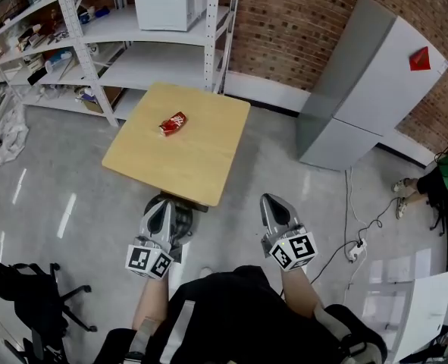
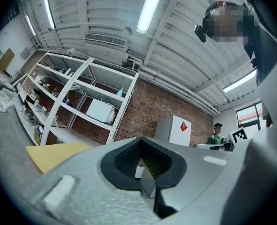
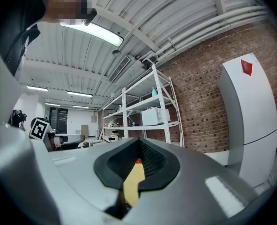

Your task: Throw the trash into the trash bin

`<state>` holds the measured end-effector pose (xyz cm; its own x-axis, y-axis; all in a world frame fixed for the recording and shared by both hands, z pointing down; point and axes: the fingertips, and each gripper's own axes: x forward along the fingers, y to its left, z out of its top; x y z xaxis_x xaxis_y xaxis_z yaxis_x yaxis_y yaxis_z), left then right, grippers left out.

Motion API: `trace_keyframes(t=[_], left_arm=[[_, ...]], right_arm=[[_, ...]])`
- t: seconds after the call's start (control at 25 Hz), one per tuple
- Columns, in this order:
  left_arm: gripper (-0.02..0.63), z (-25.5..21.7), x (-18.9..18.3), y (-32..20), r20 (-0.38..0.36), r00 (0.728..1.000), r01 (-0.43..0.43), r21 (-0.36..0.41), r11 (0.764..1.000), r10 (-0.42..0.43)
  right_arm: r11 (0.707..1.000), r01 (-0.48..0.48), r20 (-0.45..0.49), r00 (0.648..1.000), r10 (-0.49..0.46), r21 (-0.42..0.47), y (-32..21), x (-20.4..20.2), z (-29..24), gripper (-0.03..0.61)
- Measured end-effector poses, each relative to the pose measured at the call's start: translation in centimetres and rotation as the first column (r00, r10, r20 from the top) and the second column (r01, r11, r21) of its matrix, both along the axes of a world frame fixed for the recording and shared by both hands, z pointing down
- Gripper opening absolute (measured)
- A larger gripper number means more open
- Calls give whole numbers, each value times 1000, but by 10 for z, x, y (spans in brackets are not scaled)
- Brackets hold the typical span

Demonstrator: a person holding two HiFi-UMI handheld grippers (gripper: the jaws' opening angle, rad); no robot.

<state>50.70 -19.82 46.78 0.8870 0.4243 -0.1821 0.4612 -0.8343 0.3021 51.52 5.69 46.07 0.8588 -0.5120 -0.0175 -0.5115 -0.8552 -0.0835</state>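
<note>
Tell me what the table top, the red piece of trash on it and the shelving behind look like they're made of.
Table top: light wood or wood-look laminate, matte, even tan.
Red piece of trash: crumpled and glossy with white print, likely thin foil or plastic wrapping, maybe a crushed can; too small to tell.
Shelving: white painted metal, judging by the perforated uprights.

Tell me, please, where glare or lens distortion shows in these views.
Head view: pale glare streaks on the glossy floor. Left gripper view: fisheye bends the shelving, corners go black, ceiling lamp blown out. Right gripper view: same dark corners; white cabinet bows.
</note>
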Motion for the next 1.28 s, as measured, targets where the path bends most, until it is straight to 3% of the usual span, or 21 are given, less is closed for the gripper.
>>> trace_keyframes(t=[0.16,0.44,0.72,0.88,1.08,1.28], left_arm=[[3,2,14,12,29,1000,-8,11,1000,8],[3,-3,54,44,-7,1000,29,36,999,-29],[3,-17,105,86,-15,996,91,62,994,-90],[3,-20,128,113,-19,994,109,63,992,-108],[3,-22,147,140,-16,990,142,74,987,-141],[3,-15,158,134,-2,984,178,94,980,-179]], right_arm=[[1000,-7,7,1000,7,13,11,17,3,6],[998,-21,0,1000,21,53,64,77,7,6],[988,111,-43,993,-107,107,78,148,2,6],[969,185,7,982,-188,167,89,178,7,6],[957,250,42,965,-259,146,100,213,14,6],[953,276,25,959,-281,122,86,237,13,6]])
